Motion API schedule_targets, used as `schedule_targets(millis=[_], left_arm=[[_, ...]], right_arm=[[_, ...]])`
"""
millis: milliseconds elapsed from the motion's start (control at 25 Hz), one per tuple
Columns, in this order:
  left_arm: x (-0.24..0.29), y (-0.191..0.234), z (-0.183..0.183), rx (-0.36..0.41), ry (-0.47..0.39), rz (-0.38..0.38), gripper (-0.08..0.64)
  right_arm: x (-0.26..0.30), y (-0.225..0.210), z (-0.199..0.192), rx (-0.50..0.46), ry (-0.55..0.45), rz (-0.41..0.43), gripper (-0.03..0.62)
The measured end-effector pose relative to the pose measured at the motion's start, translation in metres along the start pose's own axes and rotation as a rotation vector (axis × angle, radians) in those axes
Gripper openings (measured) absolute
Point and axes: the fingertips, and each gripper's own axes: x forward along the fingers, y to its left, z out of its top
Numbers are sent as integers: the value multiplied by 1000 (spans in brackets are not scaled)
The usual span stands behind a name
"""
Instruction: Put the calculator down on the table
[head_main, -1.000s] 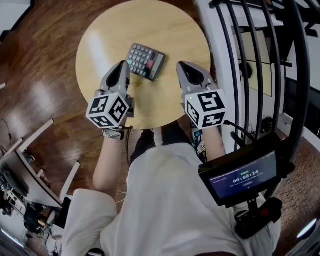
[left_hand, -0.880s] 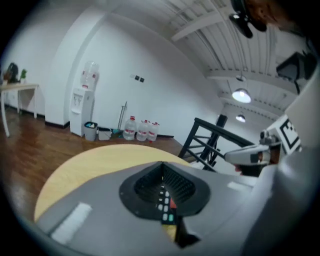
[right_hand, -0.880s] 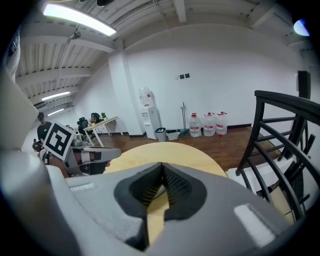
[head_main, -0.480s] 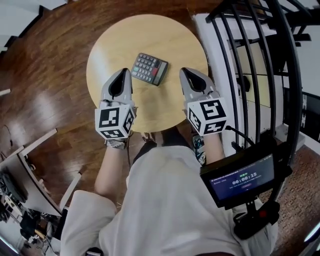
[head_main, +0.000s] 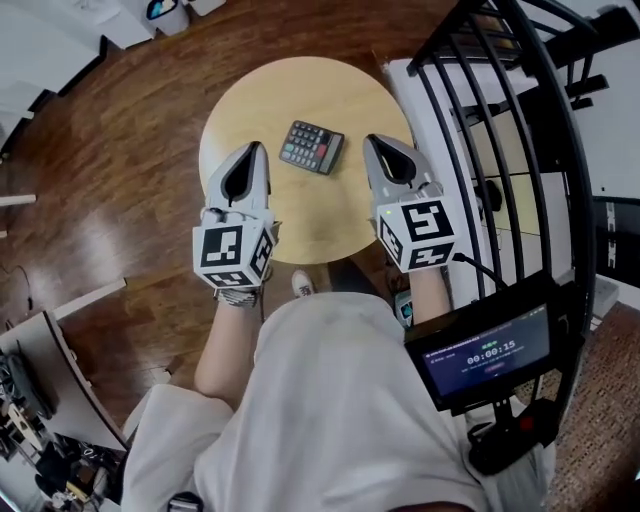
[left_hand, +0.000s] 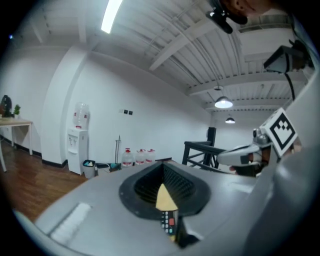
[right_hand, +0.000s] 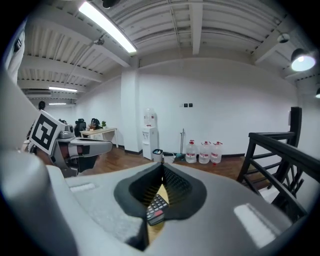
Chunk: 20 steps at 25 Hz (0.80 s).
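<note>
One calculator (head_main: 312, 147), table (head_main: 310, 90) edge hidden under left gripper (head_main: 255, 148), right gripper (head_main: 372, 141)

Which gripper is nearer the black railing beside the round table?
Right. The right gripper hangs over the table's right edge, beside the black railing; the left gripper is over the table's left edge, with the calculator lying between them.
</note>
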Motion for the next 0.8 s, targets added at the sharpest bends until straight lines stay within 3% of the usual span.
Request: schedule_targets(millis=[400, 560, 800], left_arm=[[-60, -10, 53, 75, -127, -34, 3], [-108, -17, 74, 116, -183, -57, 3], [-152, -30, 78, 165, -200, -91, 3]], right_arm=[[-50, 38, 40, -46, -102, -34, 2], [-86, 75, 56, -61, -161, -51, 3], [-120, 110, 60, -65, -185, -60, 3]])
